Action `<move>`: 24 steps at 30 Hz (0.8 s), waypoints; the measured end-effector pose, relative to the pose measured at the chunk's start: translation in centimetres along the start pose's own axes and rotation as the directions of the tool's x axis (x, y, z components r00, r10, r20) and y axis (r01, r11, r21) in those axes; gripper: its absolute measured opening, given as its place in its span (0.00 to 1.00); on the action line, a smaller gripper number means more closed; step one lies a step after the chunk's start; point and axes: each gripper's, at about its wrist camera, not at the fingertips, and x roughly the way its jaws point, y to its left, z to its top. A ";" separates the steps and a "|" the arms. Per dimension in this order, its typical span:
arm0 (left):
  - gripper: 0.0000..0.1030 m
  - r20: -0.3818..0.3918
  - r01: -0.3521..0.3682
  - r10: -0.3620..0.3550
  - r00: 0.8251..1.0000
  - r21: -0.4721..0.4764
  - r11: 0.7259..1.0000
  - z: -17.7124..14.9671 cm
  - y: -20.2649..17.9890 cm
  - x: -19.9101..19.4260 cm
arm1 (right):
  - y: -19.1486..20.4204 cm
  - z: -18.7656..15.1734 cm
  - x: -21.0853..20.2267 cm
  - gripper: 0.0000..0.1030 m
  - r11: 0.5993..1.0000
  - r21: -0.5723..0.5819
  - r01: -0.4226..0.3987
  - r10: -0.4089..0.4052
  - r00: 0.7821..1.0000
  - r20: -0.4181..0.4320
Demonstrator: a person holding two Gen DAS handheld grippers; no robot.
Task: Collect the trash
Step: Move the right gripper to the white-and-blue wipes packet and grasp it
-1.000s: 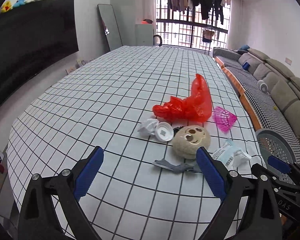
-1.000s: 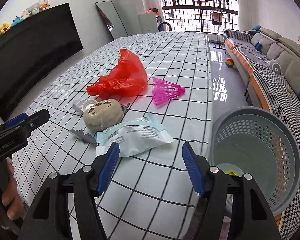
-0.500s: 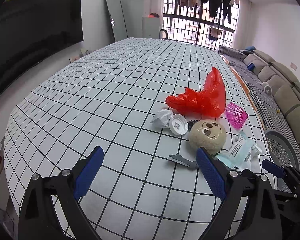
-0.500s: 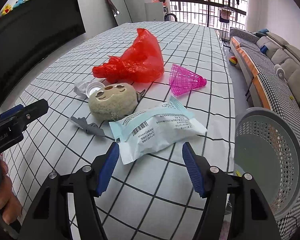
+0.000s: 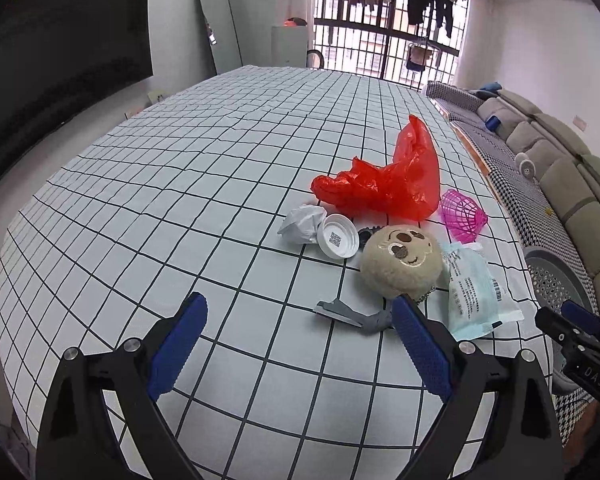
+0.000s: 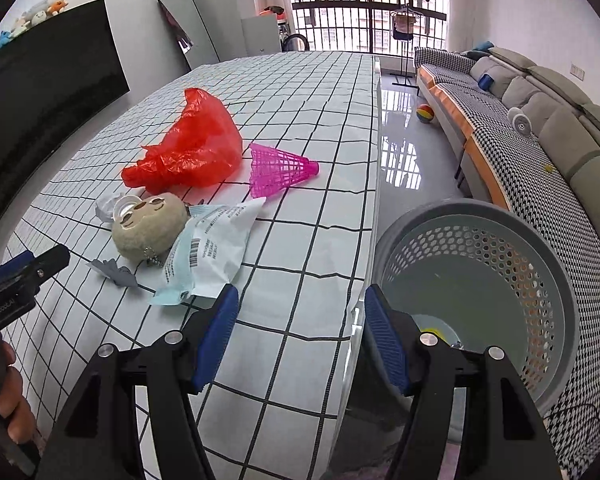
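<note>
Both our left gripper (image 5: 300, 344) and right gripper (image 6: 298, 334) hang with jaws spread, empty. We should pinch the flat pale-blue printed plastic packet (image 6: 210, 250) by its near edge, then carry it to the grey perforated plastic basket (image 6: 540, 240).

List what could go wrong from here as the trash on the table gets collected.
1. The pale packet leans against the plush ball, whose bead chain lies at its edge; gripping the packet may drag the toy along.
2. The basket stands below the table edge, so a light red bag released early could miss it.
3. Both the left gripper and right gripper are open near the same pile and could collide.
</note>
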 end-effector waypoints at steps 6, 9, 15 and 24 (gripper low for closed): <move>0.89 0.012 -0.034 0.034 0.999 -0.018 0.999 0.2 1.0 0.3 | 3.0 1.4 0.7 0.61 0.997 -0.073 -0.036 0.036 0.999 -0.003; 0.89 0.023 -0.058 0.059 0.998 -0.035 0.998 0.4 2.1 0.3 | 4.9 2.0 1.7 0.61 0.992 -0.117 -0.052 0.050 0.999 -0.022; 0.89 0.042 -0.089 0.092 0.995 -0.070 0.994 0.7 3.7 0.2 | 7.1 3.2 4.1 0.61 0.988 -0.142 -0.061 0.050 0.995 -0.081; 0.89 0.037 -0.084 0.087 0.996 -0.075 0.994 0.6 4.1 0.7 | 7.6 3.9 7.7 0.61 0.994 -0.106 -0.008 -0.009 0.987 -0.159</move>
